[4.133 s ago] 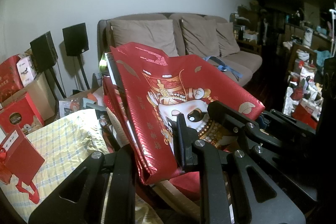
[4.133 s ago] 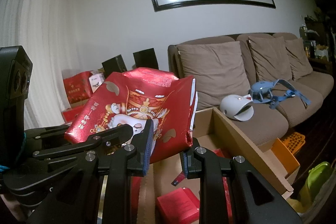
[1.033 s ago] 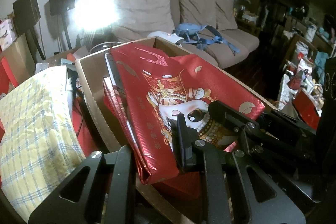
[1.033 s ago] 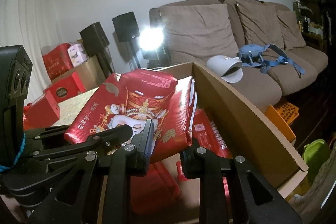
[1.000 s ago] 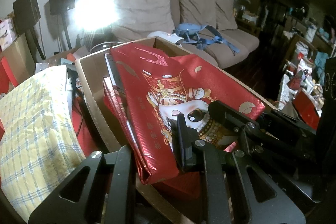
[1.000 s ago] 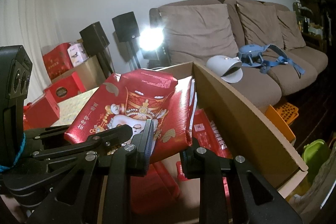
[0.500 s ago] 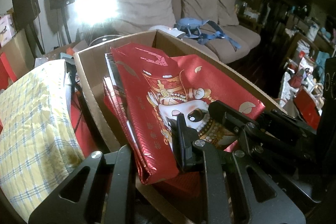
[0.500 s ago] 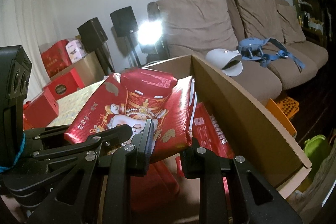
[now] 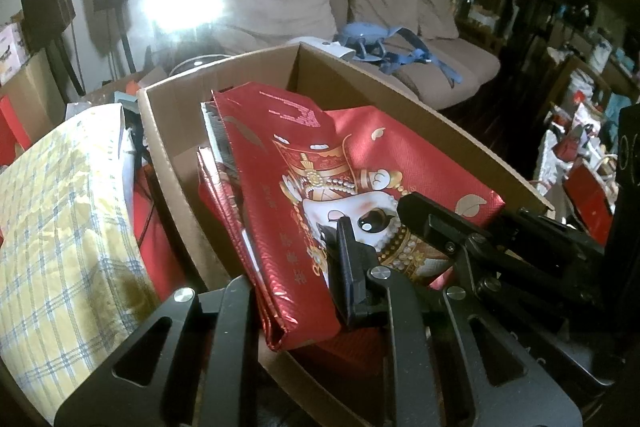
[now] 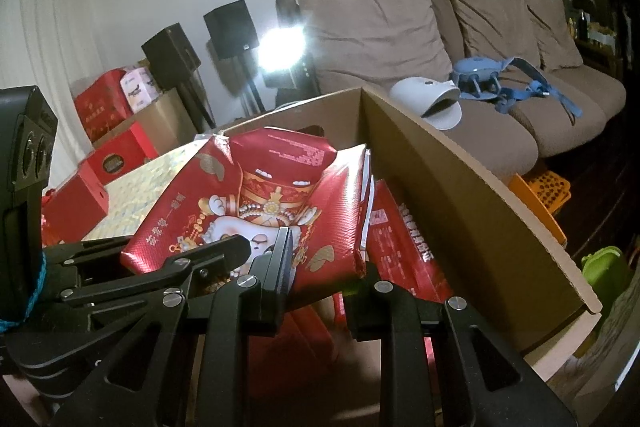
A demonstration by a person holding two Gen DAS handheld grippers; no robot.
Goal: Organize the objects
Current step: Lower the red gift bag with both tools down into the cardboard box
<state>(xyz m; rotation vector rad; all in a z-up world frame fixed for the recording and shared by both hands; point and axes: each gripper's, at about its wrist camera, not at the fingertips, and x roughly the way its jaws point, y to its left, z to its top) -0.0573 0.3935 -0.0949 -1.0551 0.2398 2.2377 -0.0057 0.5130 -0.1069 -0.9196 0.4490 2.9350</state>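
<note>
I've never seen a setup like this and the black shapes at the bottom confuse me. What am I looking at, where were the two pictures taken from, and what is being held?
There is no robot here. A person holds a pair of hand-held tongs in each hand, and each pair carries a wide-angle camera that looks forward along its two fingers. That is why the room looks bent.

One picture comes from the left tongs, the other from the right tongs. The black bars at the bottom are the tongs themselves.

Both pairs are clamped on the same thing: a shiny red gift bag with a cartoon figure printed on it. It is held over an open cardboard box that already has other red packages inside.

Next to the box lies a yellow checked cloth. Behind it stands a brown sofa with a blue strapped item and a white one on the seat.
</note>
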